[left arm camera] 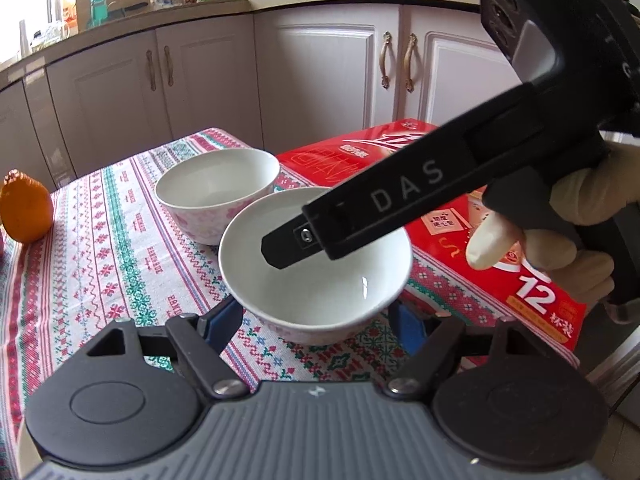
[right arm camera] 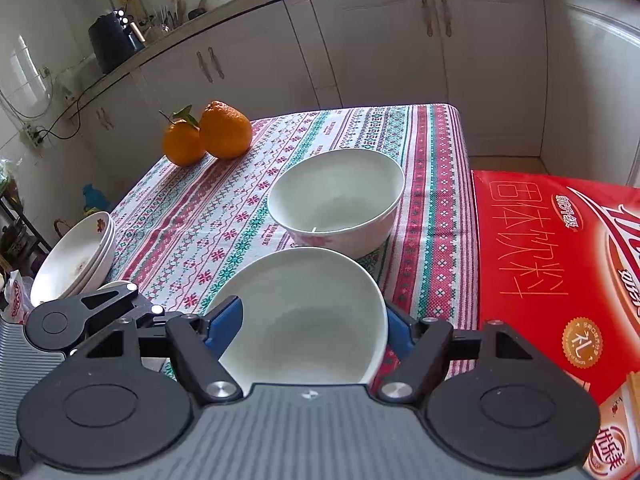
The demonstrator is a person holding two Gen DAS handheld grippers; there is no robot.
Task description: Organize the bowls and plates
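The right tongs (right arm camera: 308, 328) stand about half open with the near bowl (right arm camera: 304, 320) filling the span between the blue pads. They look closed on its sides, one pad at the left rim and the other outside the right wall. The left tongs (left arm camera: 316, 316) are also about half open. Their pads sit just beside the same bowl's lower wall, left and right, but I cannot tell whether they press on it. This bowl is at the near right of the tabletop (left arm camera: 100, 240), touching or almost touching the far bowl (left arm camera: 216, 188). A stack of plates (right arm camera: 76, 260) sits at the near left edge.

The bowl is probably glazed ceramic: stiff, moderately heavy, slick under the pads and liable to chip. The wall curves in toward the foot, so a low grip could squeeze it upward and out. A hold across the widest part just under the rim, with the pads squarely opposite, looks safer. Nesting it in the far bowl would call for a level, gentle descent.
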